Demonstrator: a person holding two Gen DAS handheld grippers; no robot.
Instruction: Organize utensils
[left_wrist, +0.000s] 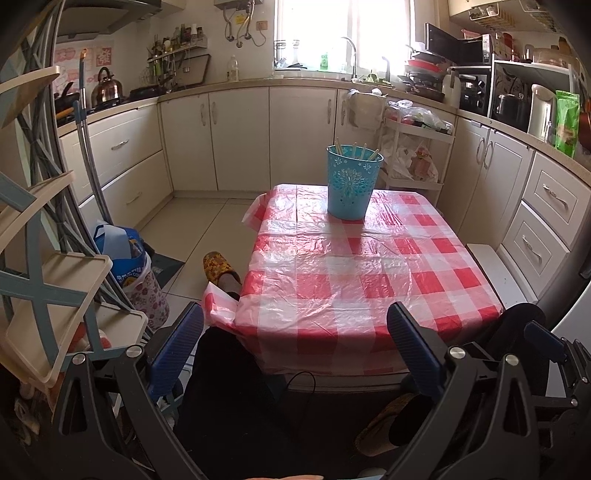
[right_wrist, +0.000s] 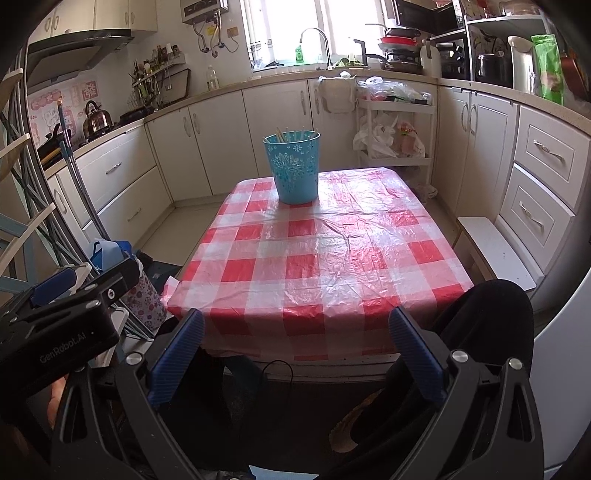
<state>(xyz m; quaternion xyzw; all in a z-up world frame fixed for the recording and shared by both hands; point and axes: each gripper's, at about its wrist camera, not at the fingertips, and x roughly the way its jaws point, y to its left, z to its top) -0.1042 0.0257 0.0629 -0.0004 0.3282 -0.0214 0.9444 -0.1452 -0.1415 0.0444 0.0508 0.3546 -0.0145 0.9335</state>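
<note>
Red-and-white checked plastic sheeting, glossy and creased, covers the rectangular table (left_wrist: 354, 280) ahead of both claws. Left gripper (left_wrist: 295, 347): jaws spread wide, ribbed blue pads (left_wrist: 177, 347) bare, nothing grasped or touched, held before the table's near edge. Right gripper (right_wrist: 295, 350): likewise spread wide and empty. Turquoise tapered plastic bucket (left_wrist: 351, 184), embossed with snowflake motifs, stands upright far ahead near the table's far edge; chopsticks (left_wrist: 364, 151), pale, slender, lean inside it, tips above the rim.
</note>
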